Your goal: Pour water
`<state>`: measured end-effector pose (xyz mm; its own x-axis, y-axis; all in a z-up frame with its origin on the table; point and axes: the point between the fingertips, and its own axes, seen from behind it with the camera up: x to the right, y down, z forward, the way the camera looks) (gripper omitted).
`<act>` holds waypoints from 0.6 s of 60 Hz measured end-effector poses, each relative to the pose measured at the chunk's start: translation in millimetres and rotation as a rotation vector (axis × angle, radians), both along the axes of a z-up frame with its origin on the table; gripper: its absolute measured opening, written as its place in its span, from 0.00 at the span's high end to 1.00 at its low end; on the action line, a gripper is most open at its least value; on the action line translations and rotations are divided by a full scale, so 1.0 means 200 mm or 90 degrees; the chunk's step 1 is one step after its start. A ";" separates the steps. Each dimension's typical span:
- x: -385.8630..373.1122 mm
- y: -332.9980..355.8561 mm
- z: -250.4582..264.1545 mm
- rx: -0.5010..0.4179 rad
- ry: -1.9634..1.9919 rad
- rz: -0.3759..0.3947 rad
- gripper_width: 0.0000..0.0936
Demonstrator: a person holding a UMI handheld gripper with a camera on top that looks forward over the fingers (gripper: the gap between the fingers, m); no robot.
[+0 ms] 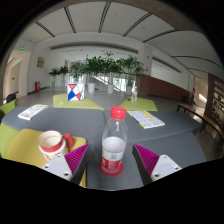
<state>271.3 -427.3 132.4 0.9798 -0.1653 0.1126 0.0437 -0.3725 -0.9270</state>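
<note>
The tongs [113, 166] stood released, their two fingers spread wide with the purple pads [146, 157] facing inward, and a clear plastic bottle [115, 142] with a red cap stood upright between them on a red coaster [111, 169] on the grey counter [95, 125], a gap showing at either side. Just beside the left finger sat a paper cup [52, 145] with a red band, resting on a yellow-green mat [30, 147]. Well beyond the bottle, papers [146, 119] lay on the counter, and potted plants [102, 69] lined the far end near a colourful cube [73, 93].
</note>
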 end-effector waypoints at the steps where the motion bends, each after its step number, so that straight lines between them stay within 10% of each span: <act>1: -0.01 -0.03 0.02 -0.002 -0.002 -0.002 0.09; 36: -0.51 -1.42 0.71 0.003 0.010 -0.046 0.09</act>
